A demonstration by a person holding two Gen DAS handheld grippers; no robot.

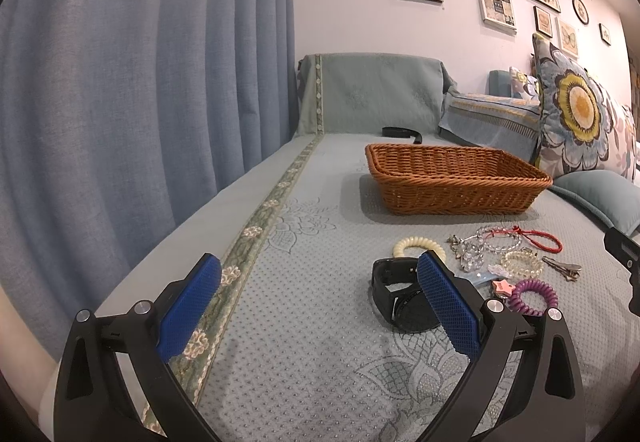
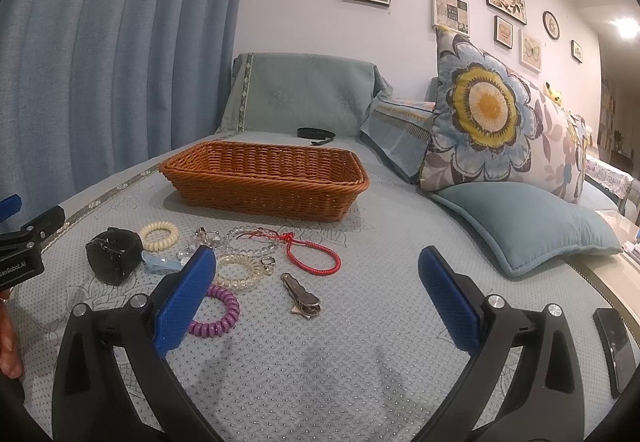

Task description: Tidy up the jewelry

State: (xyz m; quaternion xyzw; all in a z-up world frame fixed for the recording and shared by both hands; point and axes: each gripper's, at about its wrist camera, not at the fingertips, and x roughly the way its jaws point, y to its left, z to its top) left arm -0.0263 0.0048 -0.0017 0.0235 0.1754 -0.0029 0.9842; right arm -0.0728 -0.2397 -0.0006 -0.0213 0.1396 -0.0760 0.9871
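Note:
A brown wicker basket (image 1: 452,181) (image 2: 264,179) stands on the sofa cover; nothing shows above its rim. In front of it lie a black watch (image 1: 394,292) (image 2: 114,254), a cream coil band (image 1: 416,244) (image 2: 160,236), a clear bead bracelet (image 2: 252,238), a red cord (image 1: 540,240) (image 2: 316,262), a clear coil band (image 2: 238,272), a purple coil band (image 1: 534,296) (image 2: 218,312) and keys (image 2: 302,296). My left gripper (image 1: 320,306) is open and empty, its right finger just in front of the watch. My right gripper (image 2: 316,302) is open and empty over the keys.
A blue curtain (image 1: 140,81) hangs on the left. A flowered cushion (image 2: 492,113) and a teal cushion (image 2: 524,230) lie to the right. A black strap (image 2: 316,133) lies behind the basket. A dark phone (image 2: 614,346) rests at the far right edge.

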